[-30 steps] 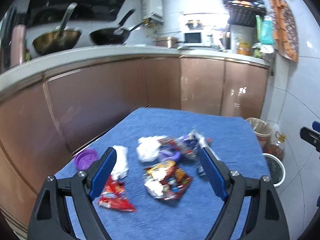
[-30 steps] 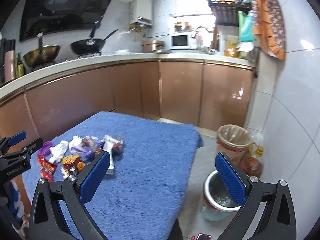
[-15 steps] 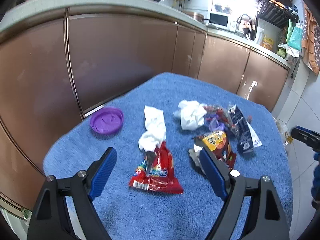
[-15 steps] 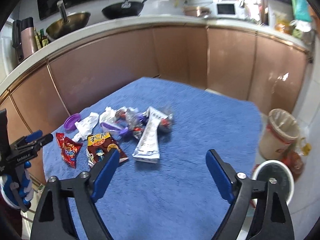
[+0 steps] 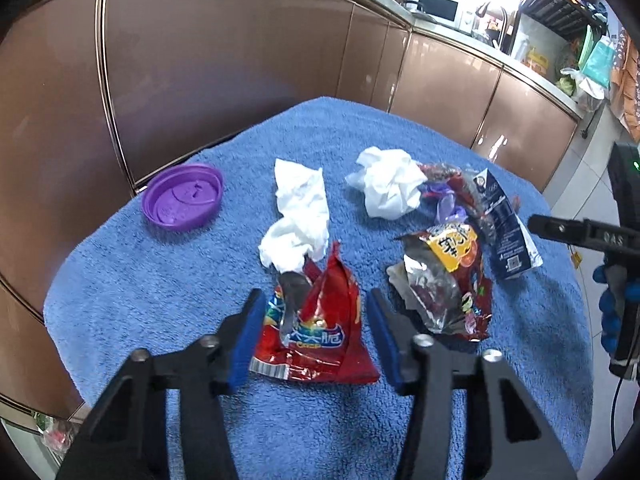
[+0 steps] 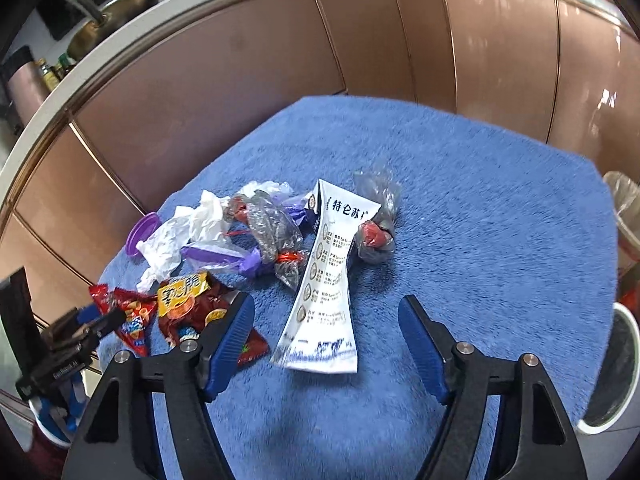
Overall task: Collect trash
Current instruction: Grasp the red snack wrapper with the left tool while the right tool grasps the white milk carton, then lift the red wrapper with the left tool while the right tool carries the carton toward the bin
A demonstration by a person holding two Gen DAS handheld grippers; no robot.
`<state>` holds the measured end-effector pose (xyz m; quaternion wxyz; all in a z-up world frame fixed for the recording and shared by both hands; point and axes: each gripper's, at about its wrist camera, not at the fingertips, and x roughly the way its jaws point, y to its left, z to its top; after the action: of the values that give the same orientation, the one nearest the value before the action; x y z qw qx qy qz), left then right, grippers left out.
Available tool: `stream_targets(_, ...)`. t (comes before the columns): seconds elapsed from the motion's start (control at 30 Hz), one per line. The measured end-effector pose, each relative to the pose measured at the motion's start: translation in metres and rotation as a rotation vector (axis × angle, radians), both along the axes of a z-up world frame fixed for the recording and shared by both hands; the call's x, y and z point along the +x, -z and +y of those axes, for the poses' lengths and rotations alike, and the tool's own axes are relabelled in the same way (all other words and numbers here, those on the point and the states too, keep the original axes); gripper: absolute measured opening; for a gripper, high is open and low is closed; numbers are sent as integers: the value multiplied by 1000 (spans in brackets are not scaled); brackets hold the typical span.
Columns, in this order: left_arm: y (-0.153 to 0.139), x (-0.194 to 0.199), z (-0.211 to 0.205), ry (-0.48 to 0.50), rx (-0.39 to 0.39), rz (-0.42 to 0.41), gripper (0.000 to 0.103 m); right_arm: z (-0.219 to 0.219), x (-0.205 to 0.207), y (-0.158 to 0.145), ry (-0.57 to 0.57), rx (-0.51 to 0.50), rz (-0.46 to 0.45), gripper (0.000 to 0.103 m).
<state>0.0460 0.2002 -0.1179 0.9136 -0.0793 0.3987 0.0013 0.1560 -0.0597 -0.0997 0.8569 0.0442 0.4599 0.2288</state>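
Trash lies on a blue towel-covered table [image 5: 160, 300]. My left gripper [image 5: 316, 314] is low over a red snack wrapper [image 5: 316, 332]. Its jaws are closing with the wrapper between them, and the pads are at its edges without squeezing it. Beyond lie a white tissue [image 5: 300, 216], a crumpled tissue [image 5: 388, 188], a purple lid [image 5: 182, 202] and a yellow-and-red wrapper [image 5: 448, 280]. My right gripper [image 6: 326, 324] hangs over the near end of a flat white pouch [image 6: 328, 280]. Its jaws are closing too, and the pads stand clear of the pouch on both sides.
Knotted plastic bags [image 6: 276, 236] and a small grey bag [image 6: 376, 236] lie beside the pouch. A lined bin [image 6: 624, 208] and a white bucket [image 6: 616, 368] stand on the floor off the table's right side. Brown cabinet doors [image 5: 200, 80] stand behind the table.
Both grippers came down and forward toward the trash and their jaws narrowed. The left one now straddles the red wrapper, and the right one sits over the white pouch.
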Motion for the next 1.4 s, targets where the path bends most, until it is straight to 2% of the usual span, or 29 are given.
stream_targets(0.17,1,1,-2,7,8,4,33,8,12,7,-13,-2,32,66)
stream_targets(0.4,-1,0,-5,16,10,-6,26,12,24,17,-22,4,77,45)
stream_targets(0.57,-5,-2,-5,13,10,-16,21,15,35,23,-13,19,105,43)
stream_targets(0.7,-8,-4,-5,10,11,-26,18,18,44,29,-14,32,140,34)
stream_targets(0.93,-15,-11,-1,3,13,-46,15,15,42,28,0,73,141,32)
stream_targets(1.4,-45,-31,1,13,-27,-100,9,-10,-5,-17,-18,152,44,32)
